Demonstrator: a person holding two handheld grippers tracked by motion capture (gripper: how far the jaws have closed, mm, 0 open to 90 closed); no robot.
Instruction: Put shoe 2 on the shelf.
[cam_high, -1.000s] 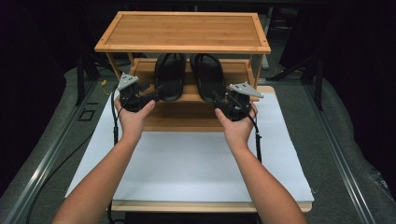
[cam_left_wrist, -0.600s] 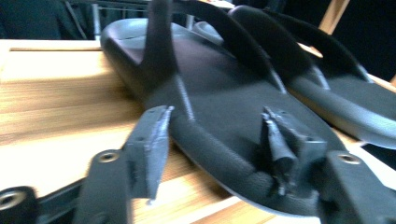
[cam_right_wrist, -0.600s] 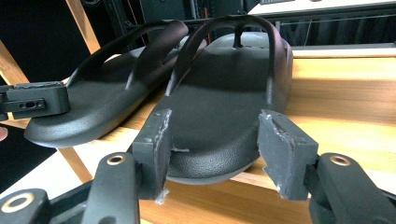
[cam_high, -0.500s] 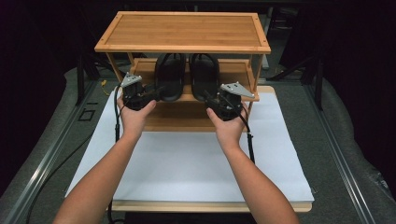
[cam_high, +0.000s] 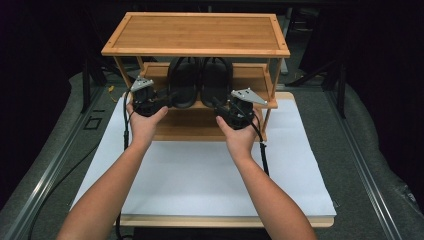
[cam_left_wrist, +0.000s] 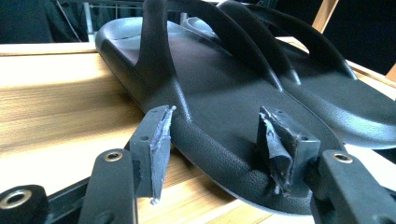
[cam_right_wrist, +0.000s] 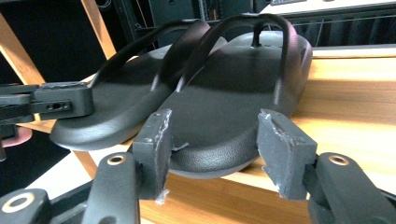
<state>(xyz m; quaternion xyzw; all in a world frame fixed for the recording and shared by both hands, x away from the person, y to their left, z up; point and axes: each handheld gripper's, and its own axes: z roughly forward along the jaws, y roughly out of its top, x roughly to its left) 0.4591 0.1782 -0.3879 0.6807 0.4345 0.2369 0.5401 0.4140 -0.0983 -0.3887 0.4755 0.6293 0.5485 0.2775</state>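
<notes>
The left gripper (cam_left_wrist: 215, 154)'s fingers, just narrowed, straddle the left black flip-flop (cam_left_wrist: 224, 93)'s heel, apparently unclamped; the right gripper (cam_right_wrist: 215, 154)'s fingers (cam_right_wrist: 285, 154) stand open around the right flip-flop (cam_right_wrist: 233, 102). Both rest on the rack's middle shelf (cam_high: 255, 80). Uneven grips could drag them askew or off the edge.

A wooden shelf rack (cam_high: 195, 35) stands on the white-covered worktop (cam_high: 200, 180); two black sandals (cam_high: 200, 82) lie side by side on its middle shelf.
</notes>
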